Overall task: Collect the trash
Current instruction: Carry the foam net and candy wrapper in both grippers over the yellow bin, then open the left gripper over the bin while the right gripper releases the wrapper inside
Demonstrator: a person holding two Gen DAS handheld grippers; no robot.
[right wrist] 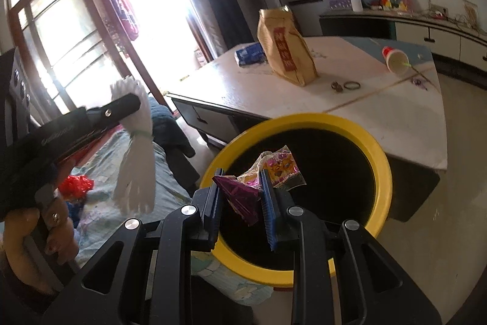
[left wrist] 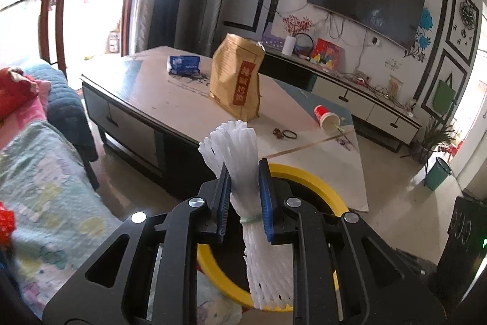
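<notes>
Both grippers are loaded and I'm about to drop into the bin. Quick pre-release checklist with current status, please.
1. Right gripper holds the snack wrapper: ok.
2. Wrapper above the yellow-rimmed bin opening: ok.
3. Left gripper clamps the white foam net: ok.
4. Foam net fully above the bin mouth: cannot tell; in the right wrist view it hangs left of the rim, above the bedding.
5. Room in the bin: cannot tell, the inside is dark.
6. More trash waiting: red paper cup lies on the table.

The right gripper (right wrist: 240, 197) is clamping a crumpled snack wrapper (right wrist: 268, 172) above the yellow-rimmed bin (right wrist: 377, 148).
</notes>
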